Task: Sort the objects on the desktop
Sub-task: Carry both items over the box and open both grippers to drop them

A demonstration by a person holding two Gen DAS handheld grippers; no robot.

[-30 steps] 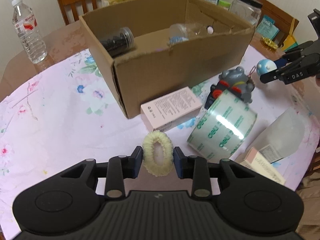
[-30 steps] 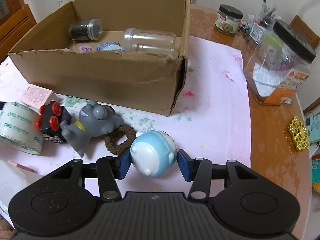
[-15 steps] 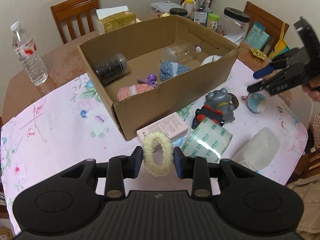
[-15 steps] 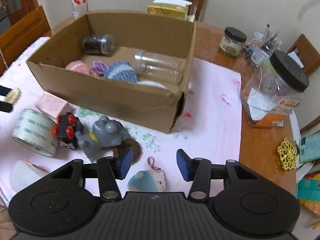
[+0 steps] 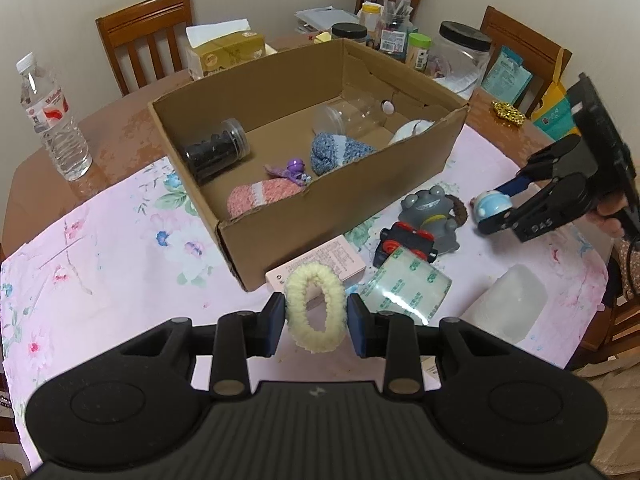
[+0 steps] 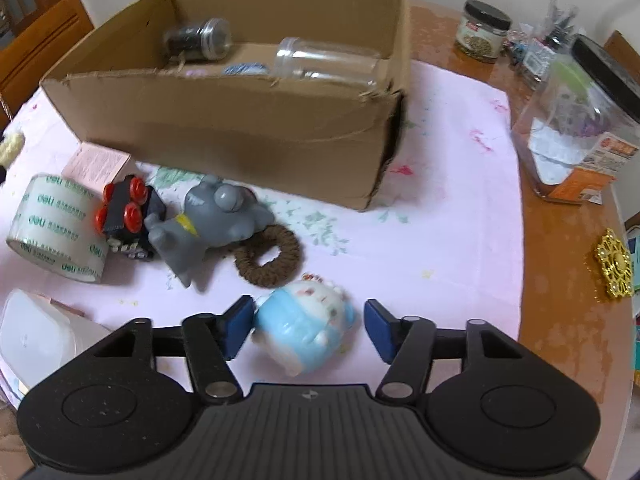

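My left gripper (image 5: 316, 318) is shut on a cream fluffy scrunchie (image 5: 294, 292), held in the air in front of the open cardboard box (image 5: 280, 236). In the right wrist view a blue and white round toy (image 6: 304, 330) lies tilted on the pink cloth between the jaws of my right gripper (image 6: 308, 320). Those jaws are opening: the left pad touches the toy and the right pad stands clear of it. The left wrist view shows the right gripper (image 5: 492, 209) low over the same toy at the table's right side.
Near the box (image 6: 224, 120) lie a tape roll (image 6: 56, 224), a black toy car (image 6: 128, 216), a grey frog toy (image 6: 212, 216), a brown scrunchie (image 6: 268, 256) and a pink carton (image 5: 320, 268). A frosted container (image 5: 512, 304), a big jar (image 6: 580, 120) and a water bottle (image 5: 56, 120) stand around.
The left gripper rose with the cream scrunchie. The right gripper let go of the blue toy, lifted off, then came back down around it with wider jaws.
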